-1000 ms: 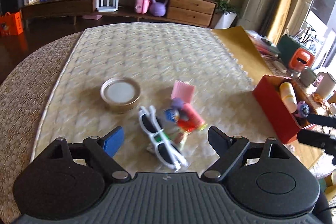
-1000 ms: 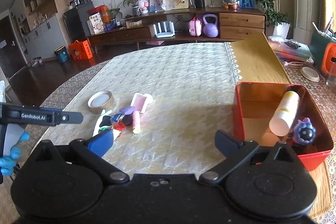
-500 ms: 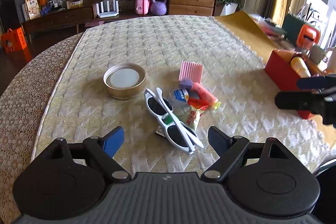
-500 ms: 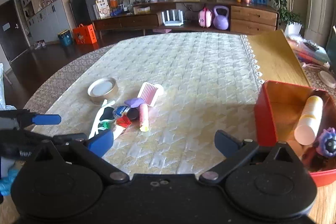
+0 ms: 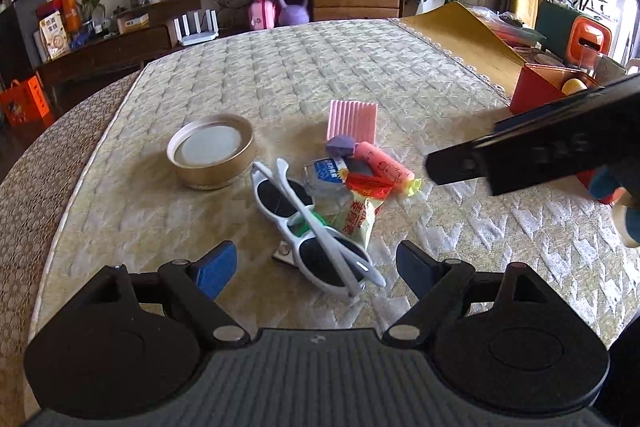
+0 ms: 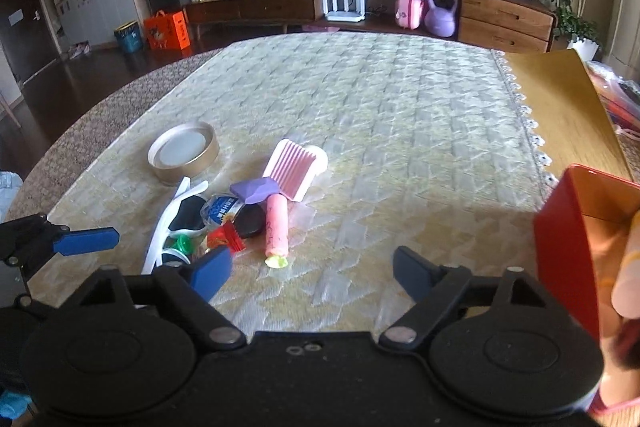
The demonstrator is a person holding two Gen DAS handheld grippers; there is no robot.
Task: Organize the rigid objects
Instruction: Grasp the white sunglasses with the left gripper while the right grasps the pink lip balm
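A small pile lies on the quilted cloth: white sunglasses (image 5: 280,203), a pink comb (image 5: 352,117), a pink tube (image 5: 384,167), a purple piece (image 5: 340,145) and a snack packet (image 5: 360,217). Left of the pile sits a round gold tin lid (image 5: 212,151). My left gripper (image 5: 316,263) hangs open just over the near end of the sunglasses, gripping nothing. My right gripper (image 6: 312,269) points at the pile from the right; its jaws are closing and the pads touch nothing. The pink tube (image 6: 276,223) lies just ahead of it.
A red box (image 6: 568,239) with a bottle inside stands at the right edge of the cloth. A bare wooden strip of table (image 6: 560,99) runs behind it. Across the room a low sideboard (image 6: 360,7) holds clutter. The far half of the cloth is flat.
Both grippers have sunk toward the pile. The right one has swung left, away from the red box, and its fingers stand a little closer together. The objects lie where they were.
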